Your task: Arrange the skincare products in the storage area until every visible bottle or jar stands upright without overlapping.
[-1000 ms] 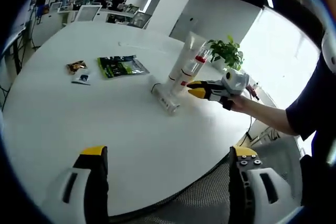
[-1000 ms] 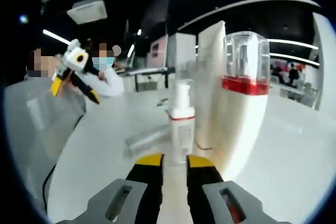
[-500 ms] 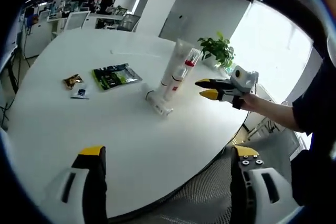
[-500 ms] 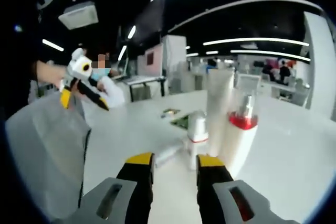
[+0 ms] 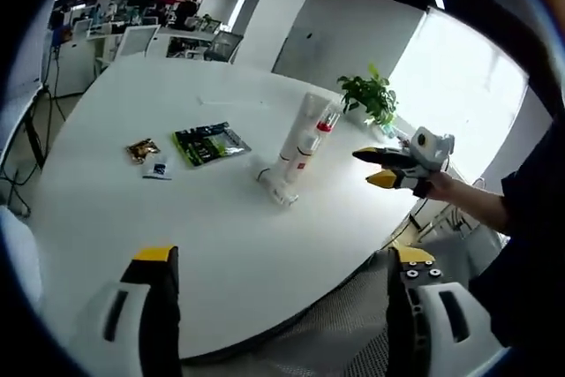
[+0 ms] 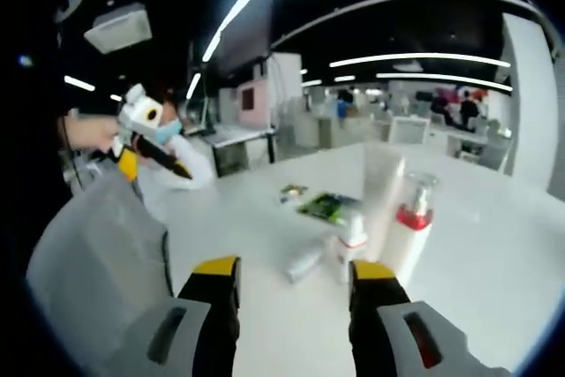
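Observation:
On the round white table point(image 5: 132, 218) a tall white tube point(image 5: 305, 125) stands upright, with a red-collared pump bottle point(image 5: 320, 134) and a small white bottle point(image 5: 303, 154) close beside it. A clear bottle point(image 5: 275, 188) lies on its side in front of them. In the right gripper view the same group is the tube point(image 6: 381, 190), pump bottle point(image 6: 410, 229), small bottle point(image 6: 353, 252) and lying bottle point(image 6: 305, 262). My left gripper point(image 5: 282, 255) is open and empty near the table edge. My right gripper point(image 6: 294, 269) is open, empty, and well short of the bottles; it also hangs to their right point(image 5: 395, 167).
A green packet point(image 5: 210, 143) and two small sachets point(image 5: 141, 149) lie left of the bottles. A potted plant point(image 5: 371, 94) stands behind them. A grey mesh chair point(image 5: 318, 342) sits under the near edge. The left gripper point(image 6: 146, 134) hovers in a hand at far left.
My right gripper has drawn back from the bottles and its jaws have spread from nearly shut to open. The left gripper view has pulled back a little; its jaws stay wide.

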A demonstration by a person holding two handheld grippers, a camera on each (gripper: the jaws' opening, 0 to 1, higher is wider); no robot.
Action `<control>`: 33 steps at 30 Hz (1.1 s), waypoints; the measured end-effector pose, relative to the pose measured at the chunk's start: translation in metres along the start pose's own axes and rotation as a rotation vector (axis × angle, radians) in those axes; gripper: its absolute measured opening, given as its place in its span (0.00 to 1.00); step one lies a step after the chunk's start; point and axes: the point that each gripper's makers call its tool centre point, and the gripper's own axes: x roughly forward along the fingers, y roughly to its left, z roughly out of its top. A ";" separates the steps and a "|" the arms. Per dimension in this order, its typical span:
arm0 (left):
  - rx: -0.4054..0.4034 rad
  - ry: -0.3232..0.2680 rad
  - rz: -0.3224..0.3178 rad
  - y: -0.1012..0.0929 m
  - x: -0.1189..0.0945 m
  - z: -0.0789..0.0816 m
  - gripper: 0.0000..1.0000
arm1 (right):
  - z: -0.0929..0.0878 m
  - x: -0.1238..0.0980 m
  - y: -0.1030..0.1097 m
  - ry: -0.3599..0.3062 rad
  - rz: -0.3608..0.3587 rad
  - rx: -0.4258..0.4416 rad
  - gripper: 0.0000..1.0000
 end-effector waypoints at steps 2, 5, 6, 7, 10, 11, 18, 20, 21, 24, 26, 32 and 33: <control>0.002 -0.004 0.004 0.002 -0.006 0.000 0.92 | 0.003 -0.003 0.008 0.009 -0.003 0.005 0.45; -0.002 -0.007 0.003 0.004 -0.013 -0.002 0.92 | 0.007 -0.007 0.016 0.016 -0.010 0.016 0.49; -0.002 -0.010 0.003 0.005 -0.015 -0.002 0.92 | 0.007 -0.008 0.018 0.016 -0.013 0.021 0.51; -0.003 -0.012 0.005 0.006 -0.017 -0.003 0.92 | 0.008 -0.009 0.021 0.019 -0.011 0.024 0.52; -0.007 -0.004 0.011 0.009 -0.021 -0.005 0.92 | 0.007 -0.013 0.030 0.035 -0.007 0.037 0.58; -0.007 0.001 0.015 0.010 -0.022 -0.006 0.92 | 0.008 -0.014 0.033 0.035 -0.006 0.040 0.59; -0.003 -0.027 0.020 0.013 -0.033 0.000 0.92 | 0.007 -0.020 0.042 0.041 -0.025 0.085 0.67; 0.000 -0.027 0.019 0.012 -0.036 -0.001 0.92 | 0.010 -0.023 0.044 0.026 -0.036 0.095 0.68; 0.005 -0.020 0.020 0.013 -0.038 -0.003 0.92 | 0.011 -0.024 0.045 0.019 -0.039 0.102 0.69; 0.005 -0.014 0.025 0.015 -0.043 -0.007 0.93 | 0.012 -0.028 0.047 0.002 -0.055 0.121 0.72; -0.005 -0.014 0.028 0.017 -0.046 -0.010 0.93 | 0.010 -0.031 0.048 0.000 -0.064 0.133 0.73; -0.011 -0.009 -0.008 0.017 -0.047 -0.015 0.93 | 0.006 -0.042 0.047 0.016 -0.123 0.172 0.78; -0.010 -0.013 -0.008 0.018 -0.048 -0.015 0.93 | 0.008 -0.042 0.049 0.009 -0.126 0.172 0.79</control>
